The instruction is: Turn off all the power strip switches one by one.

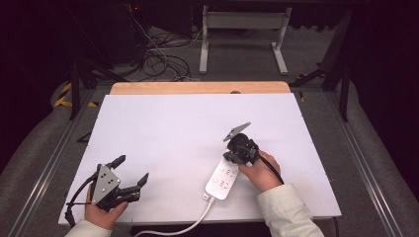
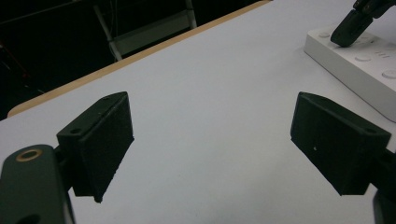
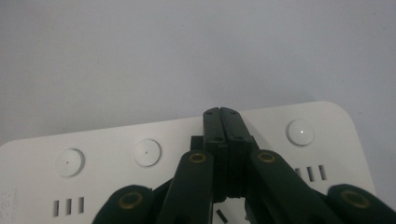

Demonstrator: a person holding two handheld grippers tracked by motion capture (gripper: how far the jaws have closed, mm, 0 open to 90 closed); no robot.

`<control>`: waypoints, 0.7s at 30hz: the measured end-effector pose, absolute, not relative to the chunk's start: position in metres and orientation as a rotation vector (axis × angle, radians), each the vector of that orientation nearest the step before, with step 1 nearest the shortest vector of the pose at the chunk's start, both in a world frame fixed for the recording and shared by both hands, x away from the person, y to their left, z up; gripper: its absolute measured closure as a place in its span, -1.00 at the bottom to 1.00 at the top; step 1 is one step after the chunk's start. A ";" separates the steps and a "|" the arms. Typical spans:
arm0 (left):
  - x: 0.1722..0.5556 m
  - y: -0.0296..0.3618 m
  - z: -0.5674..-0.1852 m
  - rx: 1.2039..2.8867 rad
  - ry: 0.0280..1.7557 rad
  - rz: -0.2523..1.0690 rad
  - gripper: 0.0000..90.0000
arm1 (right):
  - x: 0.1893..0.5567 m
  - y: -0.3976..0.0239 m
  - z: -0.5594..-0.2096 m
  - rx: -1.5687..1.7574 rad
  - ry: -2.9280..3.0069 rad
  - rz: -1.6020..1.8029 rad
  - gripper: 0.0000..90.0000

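- High view: a white power strip [image 1: 223,178] is lying near the front edge of the white table [image 1: 163,133], right of centre, its white cord [image 1: 183,227] trailing off the front. The right gripper [image 1: 236,157] is pointing down onto the strip's far end. The left gripper [image 1: 132,173] is sitting at the front left corner, well apart from the strip.
- Left gripper view: the left gripper [image 2: 212,140] is gaping wide with nothing between its jaws; the power strip [image 2: 369,70] is lying at upper right.
- Right gripper view: the right gripper [image 3: 221,122] is pressing its jaws together, gripping nothing, tips resting on the power strip [image 3: 116,140] between round buttons [image 3: 147,152].
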State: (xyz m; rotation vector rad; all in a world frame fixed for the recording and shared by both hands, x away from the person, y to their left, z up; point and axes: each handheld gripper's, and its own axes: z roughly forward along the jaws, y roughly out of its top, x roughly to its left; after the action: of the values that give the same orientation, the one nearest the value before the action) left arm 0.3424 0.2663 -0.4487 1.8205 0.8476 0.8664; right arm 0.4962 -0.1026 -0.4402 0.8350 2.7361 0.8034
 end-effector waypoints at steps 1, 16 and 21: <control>0.342 0.266 -0.449 1.821 0.848 0.866 -0.69 | 0.496 -0.103 -0.440 0.842 2.735 0.803 1.00; 0.343 0.266 -0.449 1.825 0.843 0.871 -0.69 | 0.496 -0.104 -0.441 0.862 2.733 0.810 1.00; 0.343 0.266 -0.449 1.825 0.851 0.860 -0.69 | 0.498 -0.105 -0.441 0.876 2.740 0.821 1.00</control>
State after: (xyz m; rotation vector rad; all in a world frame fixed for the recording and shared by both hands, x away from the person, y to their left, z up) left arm 0.3426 0.2656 -0.4493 1.8245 0.8511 0.8603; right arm 0.4977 -0.1049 -0.4408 0.8765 2.7396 0.8209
